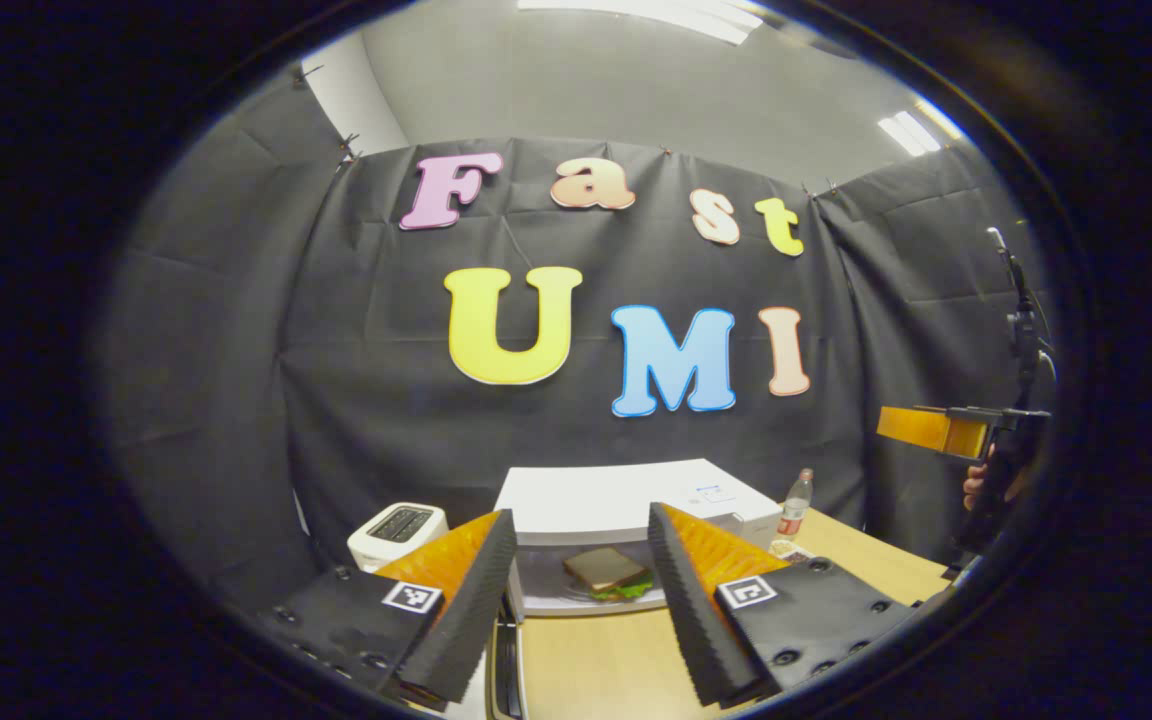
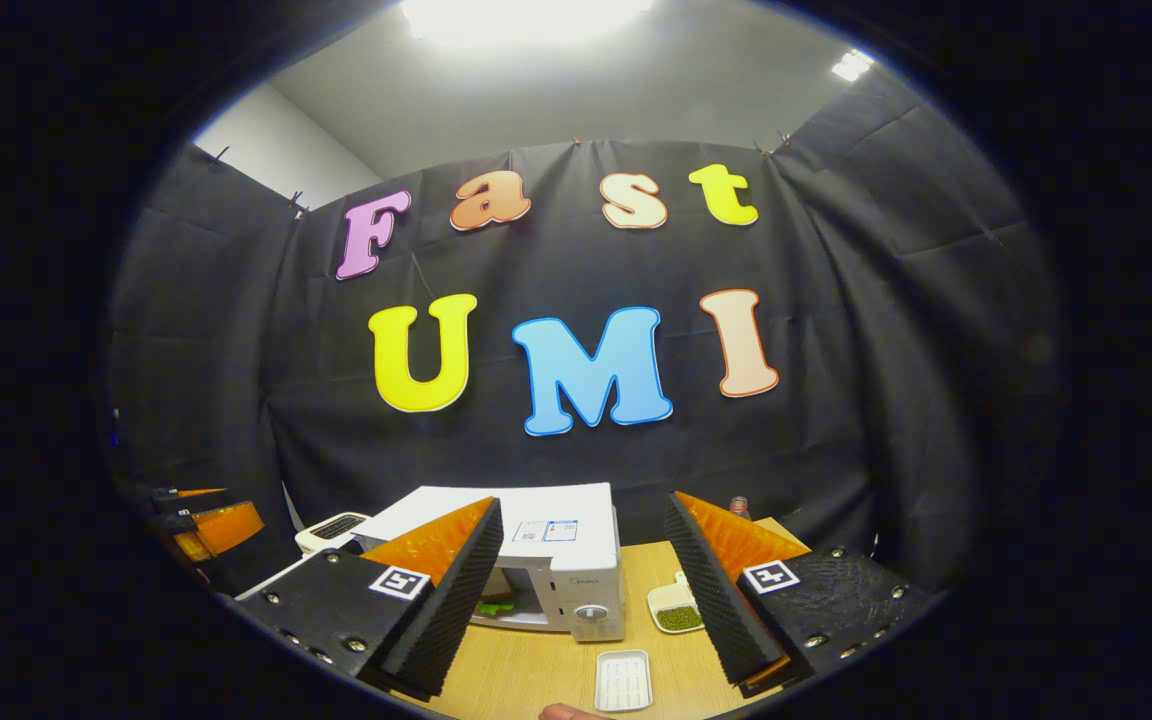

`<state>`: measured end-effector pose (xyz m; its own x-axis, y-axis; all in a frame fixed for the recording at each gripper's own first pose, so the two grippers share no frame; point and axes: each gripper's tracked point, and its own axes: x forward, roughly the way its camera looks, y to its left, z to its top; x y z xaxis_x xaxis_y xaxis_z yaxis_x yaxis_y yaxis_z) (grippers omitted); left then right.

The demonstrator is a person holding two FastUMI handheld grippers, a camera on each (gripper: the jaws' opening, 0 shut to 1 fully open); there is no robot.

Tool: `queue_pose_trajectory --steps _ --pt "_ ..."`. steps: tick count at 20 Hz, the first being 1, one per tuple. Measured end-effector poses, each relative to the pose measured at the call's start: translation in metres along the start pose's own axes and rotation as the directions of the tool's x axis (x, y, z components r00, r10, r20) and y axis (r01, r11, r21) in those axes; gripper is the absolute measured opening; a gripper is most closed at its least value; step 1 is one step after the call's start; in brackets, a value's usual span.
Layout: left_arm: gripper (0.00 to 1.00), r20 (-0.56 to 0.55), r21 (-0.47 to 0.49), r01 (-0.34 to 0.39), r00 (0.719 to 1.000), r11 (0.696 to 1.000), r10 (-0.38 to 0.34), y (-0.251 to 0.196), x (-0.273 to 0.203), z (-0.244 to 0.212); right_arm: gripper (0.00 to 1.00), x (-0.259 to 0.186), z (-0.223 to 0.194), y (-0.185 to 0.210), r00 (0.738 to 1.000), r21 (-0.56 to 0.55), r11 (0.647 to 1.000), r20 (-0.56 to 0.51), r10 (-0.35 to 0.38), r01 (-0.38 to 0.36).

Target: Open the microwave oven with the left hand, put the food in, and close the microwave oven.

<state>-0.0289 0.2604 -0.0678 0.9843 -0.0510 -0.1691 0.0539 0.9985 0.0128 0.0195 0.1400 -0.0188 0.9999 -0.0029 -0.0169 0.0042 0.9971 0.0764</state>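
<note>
Both the left gripper (image 1: 576, 600) and the right gripper (image 2: 586, 600) hold their jaws wide apart, empty, above the desk (image 1: 596, 665). The sandwich (image 1: 608, 574) lies inside the open microwave (image 1: 626, 500); a small dish (image 2: 677, 606) holds green bits.

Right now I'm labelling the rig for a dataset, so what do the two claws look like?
Each claw has two wedge-shaped fingers with ribbed, sawtooth inner pads. The left claw and the right claw both sit on dark plates studded with round screws, each plate carrying a small square black-and-white marker. Off to the side in the left gripper view, a hand grips the other claw's dark handle.
</note>
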Motion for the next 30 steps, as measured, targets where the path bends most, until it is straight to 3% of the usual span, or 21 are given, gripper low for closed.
queue_pose_trajectory --steps 2,4,6,7,8,12,18,19,30 --pt "0.63 -0.019 -0.003 -0.035 0.999 0.999 0.035 0.018 -0.01 -0.007 0.98 0.004 -0.004 0.0 1.0 0.001 1.0 -0.005 0.014 -0.014" --pt "0.38 -0.048 0.008 -0.116 0.992 0.993 0.116 0.054 -0.024 -0.019 0.98 0.008 -0.006 0.0 1.0 0.002 1.0 -0.01 0.021 -0.021" --pt "0.13 -0.093 -0.007 -0.134 0.987 0.991 0.132 0.07 -0.04 -0.034 0.98 0.01 -0.01 0.003 0.999 0.01 0.999 -0.022 0.03 -0.03" --pt "0.14 -0.108 0.003 -0.157 0.982 0.988 0.156 0.083 -0.045 -0.039 0.98 0.011 -0.013 0.004 0.999 0.016 0.999 -0.03 0.032 -0.032" --pt "0.07 -0.126 0.015 -0.197 0.972 0.98 0.197 0.101 -0.054 -0.045 0.98 0.012 -0.015 0.003 0.999 0.02 0.999 -0.04 0.031 -0.03" --pt "0.06 -0.221 0.018 -0.235 0.947 0.972 0.234 0.13 -0.076 -0.082 0.98 0.02 -0.016 0.0 0.999 0.038 0.999 -0.038 0.024 -0.023" --pt "0.06 -0.348 0.089 -0.187 0.914 0.978 0.207 0.135 -0.116 -0.13 0.98 0.027 -0.018 -0.003 0.999 0.043 0.999 -0.04 0.009 -0.008" --pt "0.1 -0.361 0.079 -0.177 0.912 0.981 0.194 0.133 -0.117 -0.136 0.98 0.027 -0.018 -0.002 0.999 0.046 0.999 -0.042 0.012 -0.01" --pt "0.07 -0.447 -0.024 -0.057 0.894 0.998 0.041 0.085 -0.12 -0.173 0.98 0.036 -0.016 0.005 0.998 0.033 0.999 -0.049 0.044 -0.042"
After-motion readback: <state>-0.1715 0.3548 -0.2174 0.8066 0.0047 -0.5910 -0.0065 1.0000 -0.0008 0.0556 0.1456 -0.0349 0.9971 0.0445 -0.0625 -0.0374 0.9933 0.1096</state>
